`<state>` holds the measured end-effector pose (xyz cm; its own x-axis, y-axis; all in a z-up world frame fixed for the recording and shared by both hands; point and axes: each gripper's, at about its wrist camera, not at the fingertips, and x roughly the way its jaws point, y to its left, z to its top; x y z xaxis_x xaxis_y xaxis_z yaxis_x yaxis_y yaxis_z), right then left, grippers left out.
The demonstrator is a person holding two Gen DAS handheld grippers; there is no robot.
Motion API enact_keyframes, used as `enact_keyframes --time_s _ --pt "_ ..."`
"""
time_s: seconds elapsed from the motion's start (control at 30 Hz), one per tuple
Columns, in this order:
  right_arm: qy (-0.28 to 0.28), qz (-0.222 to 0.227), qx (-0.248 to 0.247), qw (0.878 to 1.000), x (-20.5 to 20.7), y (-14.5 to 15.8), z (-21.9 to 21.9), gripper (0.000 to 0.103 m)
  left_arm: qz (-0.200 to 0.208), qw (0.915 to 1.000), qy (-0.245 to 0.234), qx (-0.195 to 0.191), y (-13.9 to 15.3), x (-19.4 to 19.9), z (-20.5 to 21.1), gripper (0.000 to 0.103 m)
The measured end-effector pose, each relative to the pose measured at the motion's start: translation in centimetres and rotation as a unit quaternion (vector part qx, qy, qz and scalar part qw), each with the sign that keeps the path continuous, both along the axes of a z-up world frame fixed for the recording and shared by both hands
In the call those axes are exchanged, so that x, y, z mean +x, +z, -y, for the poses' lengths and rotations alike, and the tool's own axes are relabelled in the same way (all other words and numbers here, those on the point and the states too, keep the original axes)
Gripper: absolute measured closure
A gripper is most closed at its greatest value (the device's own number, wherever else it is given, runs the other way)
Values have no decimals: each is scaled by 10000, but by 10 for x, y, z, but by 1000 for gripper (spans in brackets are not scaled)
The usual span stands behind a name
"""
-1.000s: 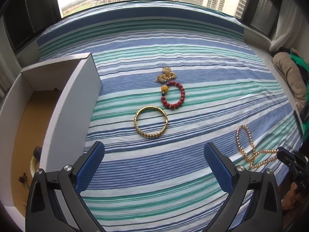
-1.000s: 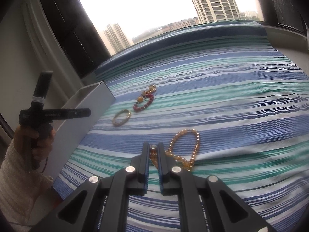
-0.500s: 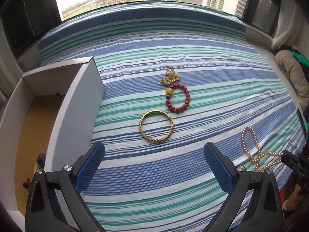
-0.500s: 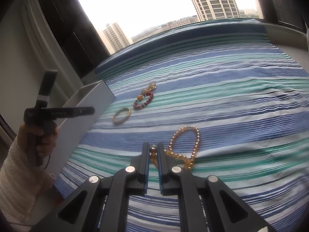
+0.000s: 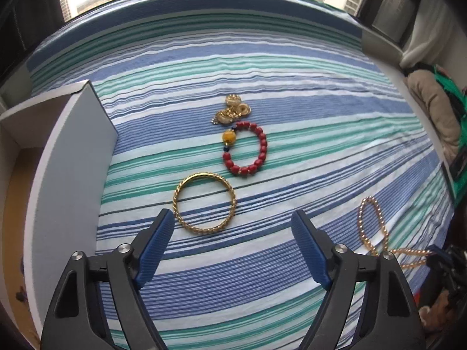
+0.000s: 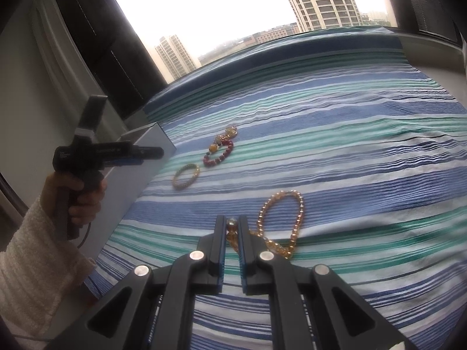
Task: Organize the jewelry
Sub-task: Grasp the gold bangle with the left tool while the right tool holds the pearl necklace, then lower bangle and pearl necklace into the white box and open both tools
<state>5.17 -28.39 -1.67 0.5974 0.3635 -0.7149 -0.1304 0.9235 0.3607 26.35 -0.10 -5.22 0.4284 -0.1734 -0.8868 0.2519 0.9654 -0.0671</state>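
I have both tools over the striped bed [image 5: 292, 67], and as far as I can judge the sorting has barely started. The left tool [image 5: 230, 227] is spread with its blue pads closing in, and nothing is between them yet; the gold bangle [image 5: 204, 202] lies flat on the bedspread just ahead of the tips, closer to the left pad. The right tool [image 6: 232, 230] is pressed together on one end of the pearl strand [image 6: 280, 221], pinching a bead or two while the rest of the strand lies looped on the bed.

The white box [image 5: 73, 157] sits open at the left edge of the bed, right beside the bangle. I can see only part of its inside, brownish with a few small dark things I cannot identify, so I cannot tell whether any jewelry is in there yet.

Still out on the bed: the bangle, the red bead bracelet [image 5: 248, 151] just beyond it, the little gold cluster [image 5: 232, 109] touching the bracelet's far end, and the strand, well apart to the right. So four pieces remain. I would take the bangle first with the left tool, since it is nearest the box, and carry the strand over afterwards.
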Motion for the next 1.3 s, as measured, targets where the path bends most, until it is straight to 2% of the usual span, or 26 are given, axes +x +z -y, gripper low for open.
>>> enact_keyframes --time_s 0.13,0.23,0.3,0.37,0.5,0.6,0.7,0.87,1.0,1.13,1.3 --pt "30 7 -14 10000 0 1 -1 95 -153 9988 -138 438 -33 11 22 42" --pt "24 16 -24 10000 -1 3 0 95 -275 9987 47 422 -47 20 21 59" --pt "7 40 -38 10000 -2 6 2 95 -268 9990 180 300 -49 23 17 90" --pt "-12 69 -47 10000 -3 10 3 95 -346 9989 280 152 -48 25 12 100" --pt "42 166 -3 9999 0 26 6 95 -260 9967 587 -488 -29 13 -9 100" --pt "149 310 120 9993 8 48 9 95 -80 9914 761 -1066 -2 -12 -27 100" --pt "235 430 260 9985 19 73 14 95 173 9862 859 -1406 26 -40 -44 100" --pt "432 576 268 9970 34 107 5 95 479 9800 1037 -1632 66 -87 -71 100" --pt "642 746 226 9949 43 133 -14 95 781 9764 1134 -1662 103 -129 -92 100" --pt "990 929 184 9906 49 157 -45 95 1189 9715 1342 -1552 140 -168 -130 100" --pt "1472 1045 233 9833 60 178 -93 95 1473 9617 1855 -1381 163 -204 -187 100"
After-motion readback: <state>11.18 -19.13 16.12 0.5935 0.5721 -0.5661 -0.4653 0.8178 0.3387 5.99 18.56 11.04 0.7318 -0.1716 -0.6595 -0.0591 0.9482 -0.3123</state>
